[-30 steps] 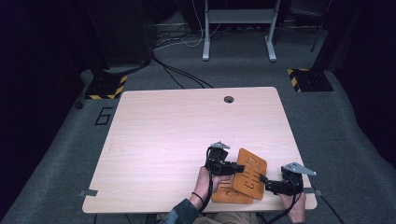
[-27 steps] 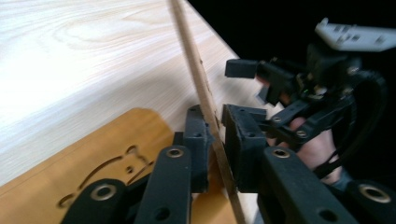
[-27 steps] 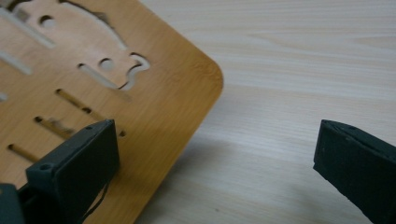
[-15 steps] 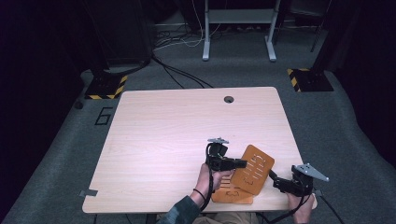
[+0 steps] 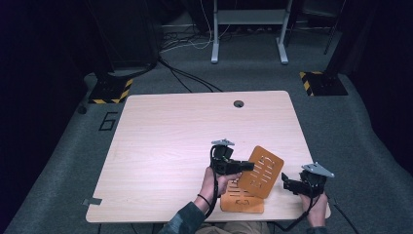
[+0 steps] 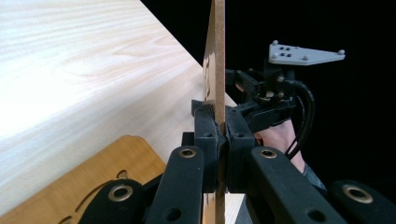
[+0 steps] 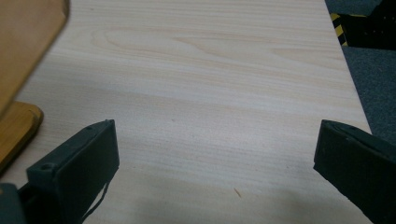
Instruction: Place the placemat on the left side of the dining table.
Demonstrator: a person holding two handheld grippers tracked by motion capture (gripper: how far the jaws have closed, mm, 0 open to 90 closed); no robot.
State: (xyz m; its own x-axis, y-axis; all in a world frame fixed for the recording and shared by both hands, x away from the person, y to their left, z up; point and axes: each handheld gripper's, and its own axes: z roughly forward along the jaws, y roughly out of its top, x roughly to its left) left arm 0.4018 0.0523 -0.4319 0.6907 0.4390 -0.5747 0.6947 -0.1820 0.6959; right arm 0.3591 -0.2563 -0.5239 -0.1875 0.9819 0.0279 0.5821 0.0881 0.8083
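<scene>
On the left of the high view I see my left hand (image 5: 217, 181) near the front edge of the table (image 5: 160, 146), holding the left gripper (image 5: 243, 166), which points toward the right. Its jaws are clamped on the edge of an orange board (image 5: 260, 171) with cut-out slots. In the left gripper view I look at this board (image 6: 215, 60) edge-on: it stands as a thin upright strip between the two black jaws, which press it from both sides. In the high view the board is lifted and tilted, and its lower part is over a second board (image 5: 242, 200) that lies flat on the table just at the front edge. The same flat board (image 6: 70, 186) is at the bottom left of the left gripper view, below the jaws.

More to the right, my right hand (image 5: 316, 207) holds the right gripper (image 5: 285, 183) at the front right corner of the table, close to the lifted board but not touching it. In the right gripper view its jaws are wide apart, with bare table (image 7: 210, 84) between them and nothing held. The two orange boards are at the left edge of that view, the lifted one (image 7: 25, 42) above the flat one (image 7: 16, 130).
</scene>
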